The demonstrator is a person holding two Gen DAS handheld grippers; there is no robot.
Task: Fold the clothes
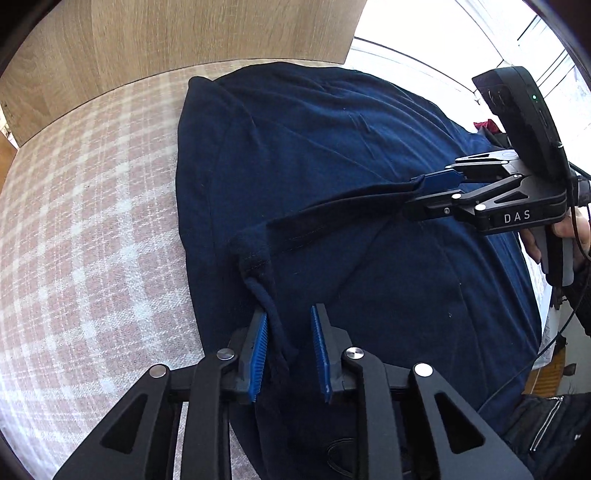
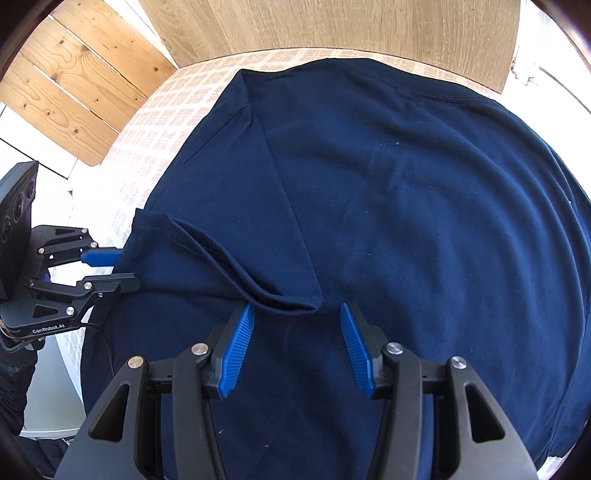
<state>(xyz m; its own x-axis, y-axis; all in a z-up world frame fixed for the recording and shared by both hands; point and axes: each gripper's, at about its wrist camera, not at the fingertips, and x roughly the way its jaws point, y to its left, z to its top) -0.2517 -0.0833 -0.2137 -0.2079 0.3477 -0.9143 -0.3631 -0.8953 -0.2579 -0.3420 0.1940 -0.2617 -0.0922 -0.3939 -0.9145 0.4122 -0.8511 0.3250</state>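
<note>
A navy blue T-shirt (image 1: 351,155) lies spread on the checked surface; it also fills the right wrist view (image 2: 406,203). One sleeve (image 2: 229,258) is lifted and stretched between the two grippers. My left gripper (image 1: 288,354) has its jaws apart with the sleeve's hem corner hanging between the blue pads (image 1: 258,354), against the left one. My right gripper (image 2: 297,350) is open just short of the sleeve's folded corner. In the left wrist view the right gripper (image 1: 417,194) has the sleeve edge between its fingers. In the right wrist view the left gripper (image 2: 120,269) stands at the sleeve's hem.
The pink and white checked cover (image 1: 81,240) lies under the shirt. A wooden headboard panel (image 1: 166,33) stands behind, with wooden slats (image 2: 74,74) to the left. A bright window (image 1: 461,33) is at the right. A dark jacket (image 1: 546,424) shows at the lower right.
</note>
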